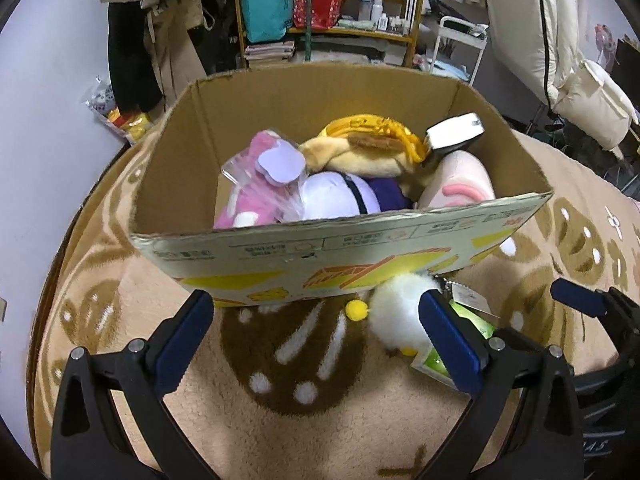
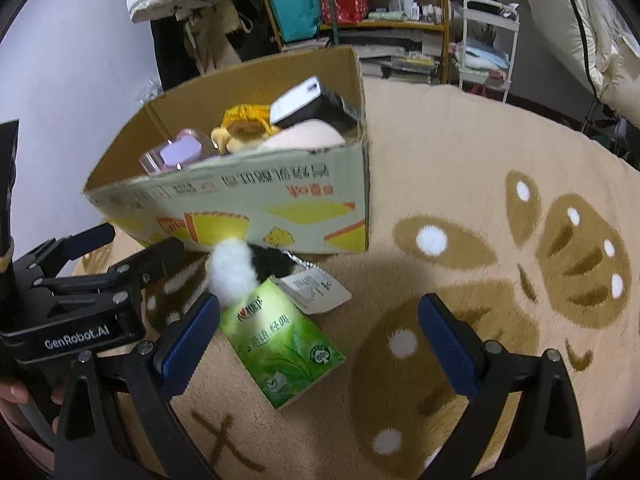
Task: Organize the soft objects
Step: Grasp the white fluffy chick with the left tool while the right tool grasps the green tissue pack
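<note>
On the rug (image 2: 460,152) beside the filled box (image 1: 280,248): white plush toy (image 2: 234,272), not yet boxed; left gripper (image 1: 320,332) and right gripper (image 2: 320,334) wide open, empty; next, one must close on it.

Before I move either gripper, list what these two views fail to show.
- Left wrist view: the white fluffy toy is partly behind the cardboard box wall and a left gripper finger.
- Right wrist view: the print on the toy's paper tag is too small and blurred to read.
- Both views: the box's near wall hides the lower parts of the plush toys and the box floor.
- Right wrist view: the green tissue pack has its far end under the toy.
</note>
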